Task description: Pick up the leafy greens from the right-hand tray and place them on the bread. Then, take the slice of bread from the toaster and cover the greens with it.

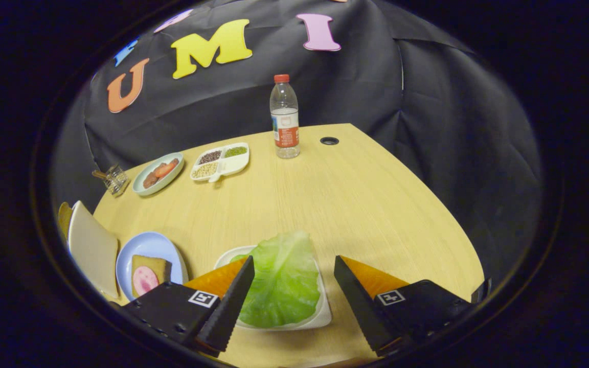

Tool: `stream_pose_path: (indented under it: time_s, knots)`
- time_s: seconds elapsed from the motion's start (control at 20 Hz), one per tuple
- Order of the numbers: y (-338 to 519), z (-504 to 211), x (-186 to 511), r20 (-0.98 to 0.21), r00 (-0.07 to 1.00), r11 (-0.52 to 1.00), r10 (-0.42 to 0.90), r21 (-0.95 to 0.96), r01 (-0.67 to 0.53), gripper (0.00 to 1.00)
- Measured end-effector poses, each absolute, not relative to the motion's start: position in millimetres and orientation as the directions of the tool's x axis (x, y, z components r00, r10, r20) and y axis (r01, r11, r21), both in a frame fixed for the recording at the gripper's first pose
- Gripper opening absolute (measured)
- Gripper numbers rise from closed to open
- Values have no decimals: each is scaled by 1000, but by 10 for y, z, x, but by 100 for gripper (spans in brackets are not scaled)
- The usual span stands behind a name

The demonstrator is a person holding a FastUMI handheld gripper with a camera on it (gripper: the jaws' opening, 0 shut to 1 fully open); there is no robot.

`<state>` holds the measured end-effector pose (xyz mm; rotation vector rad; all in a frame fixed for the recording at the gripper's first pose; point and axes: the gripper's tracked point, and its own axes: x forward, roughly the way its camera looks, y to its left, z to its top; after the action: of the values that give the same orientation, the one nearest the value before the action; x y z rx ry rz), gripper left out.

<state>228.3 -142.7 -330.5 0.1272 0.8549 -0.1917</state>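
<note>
A pale green lettuce leaf (282, 278) lies in a white tray (323, 313) on the wooden table, right between my two fingers. My gripper (294, 263) is open, its fingers standing either side of the leaf and above it, not touching it. To the left of the fingers a light blue plate (149, 245) carries a slice of bread (150, 273) with a pink round of ham on top. Further left stands a cream toaster (91, 248) with a brown slice edge (64, 218) showing at its far side.
At the back of the table are a water bottle (285, 118) with a red cap, a white divided dish (221, 161) of beans and grains, a pale green plate (159, 173) of food, a small glass holder (114, 179) and a cable hole (329, 140).
</note>
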Motion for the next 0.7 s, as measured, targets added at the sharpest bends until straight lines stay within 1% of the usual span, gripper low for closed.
stream_pose_path:
  time_s: [0.1, 0.15, 0.25, 0.3, 0.4, 0.5, 0.55, 0.6, 0.7]
  knots:
    - [-1445, -3423, 2309, -783, 611, 976, -114, 28, 218, 96]
    - [-1417, -3489, 2328, -794, 599, 975, -101, 39, 217, 95]
    - [-1419, -3582, 2353, -811, 576, 975, -100, 37, 221, 85]
    - [-1445, -3595, 2362, -816, 568, 974, -113, 21, 224, 78]
    - [-1427, -3574, 2388, -812, 570, 975, -125, 4, 220, 76]
    - [-1470, -3595, 2405, -821, 554, 976, -137, -16, 218, 41]
    - [-1462, -3621, 2397, -823, 550, 977, -138, -21, 214, 37]
    - [-1454, -3622, 2399, -827, 546, 977, -134, -19, 212, 42]
    - [-1466, -3583, 2400, -823, 551, 976, -140, -21, 216, 42]
